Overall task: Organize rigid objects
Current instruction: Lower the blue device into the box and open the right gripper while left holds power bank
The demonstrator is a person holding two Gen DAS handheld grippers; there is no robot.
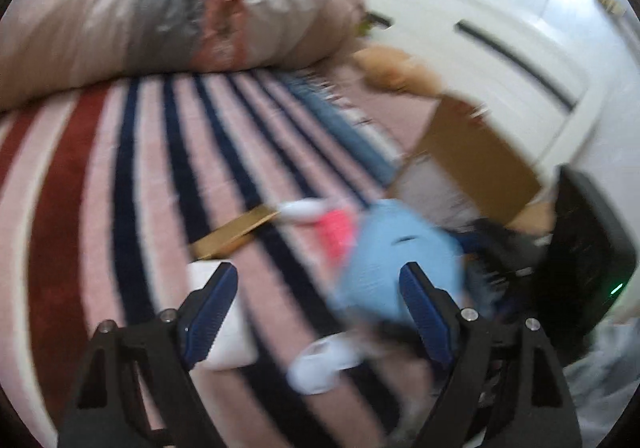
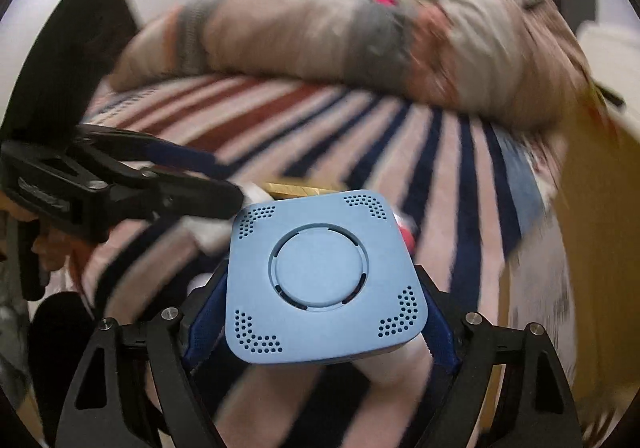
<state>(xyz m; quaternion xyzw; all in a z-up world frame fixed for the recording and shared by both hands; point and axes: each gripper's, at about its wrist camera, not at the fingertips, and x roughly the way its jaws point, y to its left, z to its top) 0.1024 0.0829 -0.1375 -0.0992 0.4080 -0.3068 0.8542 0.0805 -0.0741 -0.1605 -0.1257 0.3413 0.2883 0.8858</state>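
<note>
In the left wrist view, the left gripper point(image 1: 318, 298) is seen with its blue pads point(image 1: 210, 312) spread wide and nothing gripped between them. Beneath lies a striped blanket point(image 1: 120, 175), on which a white box point(image 1: 228, 332) rests just under the left pad. Farther on, a blurred light blue device point(image 1: 396, 252) is seen carried above the blanket, with a pink item point(image 1: 336, 232), a white oval object point(image 1: 304, 209) and a flat tan piece point(image 1: 232, 232) beside it. A cardboard box point(image 1: 476, 155) stands open at the right, near the white wall. The picture is smeared, so finer detail cannot be told.

In the right wrist view, the right gripper point(image 2: 326, 312) is closed on the blue device point(image 2: 324, 276), a rounded square casing with perforated corners and a round centre disc, held flat between the pads and clear of the blanket point(image 2: 360, 119). The left gripper point(image 2: 192, 183) is seen at the left, jaws parted. A cardboard wall point(image 2: 592, 248) rises at the right.

The step in hand is judged to be the carrying of the device toward the box. A level placement inside is called for next, followed by a release.
</note>
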